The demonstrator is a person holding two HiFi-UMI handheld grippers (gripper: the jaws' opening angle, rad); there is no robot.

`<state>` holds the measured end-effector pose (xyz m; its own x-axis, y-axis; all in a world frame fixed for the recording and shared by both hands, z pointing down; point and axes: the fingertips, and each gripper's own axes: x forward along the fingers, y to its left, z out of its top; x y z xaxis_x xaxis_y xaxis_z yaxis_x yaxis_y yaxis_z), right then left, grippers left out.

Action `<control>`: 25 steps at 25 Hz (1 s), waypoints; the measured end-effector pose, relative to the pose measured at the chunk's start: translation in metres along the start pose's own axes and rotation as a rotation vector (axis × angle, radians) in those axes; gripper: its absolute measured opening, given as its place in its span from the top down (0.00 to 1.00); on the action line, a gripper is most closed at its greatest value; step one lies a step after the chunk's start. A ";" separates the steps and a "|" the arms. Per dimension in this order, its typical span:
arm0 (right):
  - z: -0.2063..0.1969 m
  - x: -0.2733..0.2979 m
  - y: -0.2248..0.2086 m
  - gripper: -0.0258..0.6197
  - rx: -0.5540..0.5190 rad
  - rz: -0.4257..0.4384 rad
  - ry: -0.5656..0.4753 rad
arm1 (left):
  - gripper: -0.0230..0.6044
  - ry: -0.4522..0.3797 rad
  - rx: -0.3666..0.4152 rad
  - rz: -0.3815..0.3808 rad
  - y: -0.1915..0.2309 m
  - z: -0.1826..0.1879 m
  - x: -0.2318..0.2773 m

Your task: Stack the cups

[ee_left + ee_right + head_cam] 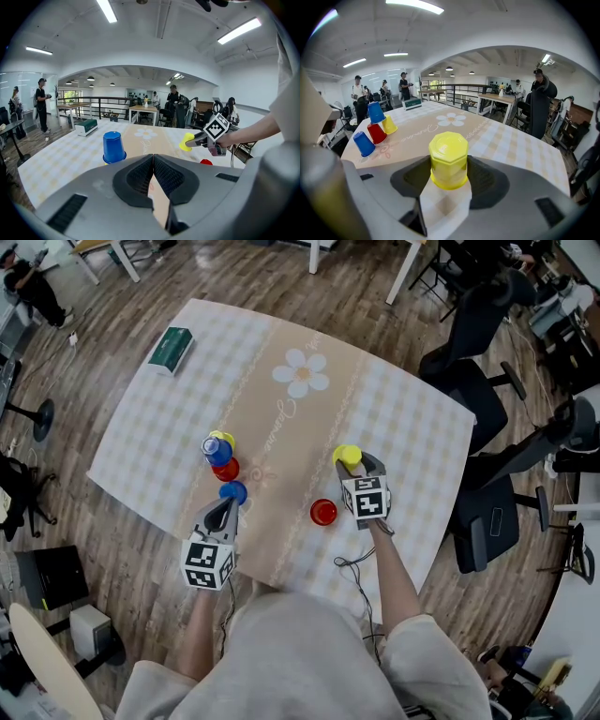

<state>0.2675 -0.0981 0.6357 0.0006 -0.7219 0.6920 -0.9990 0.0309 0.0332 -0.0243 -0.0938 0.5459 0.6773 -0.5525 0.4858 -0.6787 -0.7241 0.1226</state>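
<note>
The right gripper (354,465) is grasping an upside-down yellow cup (448,159) in its fingers, above the worktop (412,427). The left gripper (153,164) is hovering with its fingers clenched, empty. Next, I think, the yellow cup needs lowering squarely over another one, perhaps the red cup (377,133).

The table (141,451) is covered by a pale checked cloth (412,427) with a beige centre band bearing a flower print (302,373). A green box (172,349) is placed at the upper left of the frame. Left of centre, four cups are clustered: yellow cup (223,438), upper blue cup (217,453), red cup (226,470), lower blue cup (233,491). A lone red cup (323,513) is set apart, lower centre.
</note>
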 end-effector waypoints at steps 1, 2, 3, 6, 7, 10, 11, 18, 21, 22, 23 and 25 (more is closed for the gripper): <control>0.004 -0.003 0.003 0.58 -0.006 0.004 -0.006 | 0.94 -0.003 -0.001 -0.001 -0.001 0.000 0.000; 0.008 -0.007 0.006 0.59 -0.012 0.008 -0.013 | 0.94 -0.007 -0.003 -0.001 -0.002 0.000 -0.001; 0.012 -0.010 0.009 0.58 -0.018 0.012 -0.019 | 0.94 -0.011 -0.004 -0.002 -0.003 -0.001 -0.001; 0.024 -0.018 0.021 0.59 -0.036 0.030 -0.036 | 0.94 -0.021 -0.011 -0.002 -0.003 -0.001 -0.004; 0.029 -0.020 0.025 0.59 -0.041 0.037 -0.041 | 0.94 -0.024 -0.014 0.001 -0.002 -0.001 -0.006; 0.042 -0.026 0.040 0.59 -0.069 0.060 -0.055 | 0.94 -0.034 -0.022 0.009 0.000 -0.002 -0.011; 0.046 -0.028 0.046 0.59 -0.080 0.068 -0.060 | 0.94 -0.038 -0.024 0.013 0.001 -0.002 -0.013; 0.070 -0.031 0.091 0.59 -0.140 0.133 -0.082 | 0.94 -0.063 -0.045 0.046 0.012 -0.005 -0.030; 0.078 -0.028 0.113 0.59 -0.164 0.171 -0.086 | 0.94 -0.068 -0.055 0.066 0.020 -0.008 -0.039; 0.081 -0.028 0.121 0.59 -0.175 0.184 -0.087 | 0.94 -0.069 -0.058 0.073 0.022 -0.009 -0.041; 0.083 -0.027 0.129 0.59 -0.187 0.196 -0.089 | 0.94 -0.071 -0.061 0.079 0.025 -0.010 -0.044; 0.086 -0.025 0.144 0.59 -0.208 0.222 -0.091 | 0.94 -0.073 -0.068 0.093 0.030 -0.013 -0.049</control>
<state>0.1196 -0.1350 0.5613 -0.2295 -0.7404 0.6317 -0.9436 0.3285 0.0422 -0.0817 -0.0832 0.5366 0.6281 -0.6461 0.4336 -0.7553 -0.6403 0.1398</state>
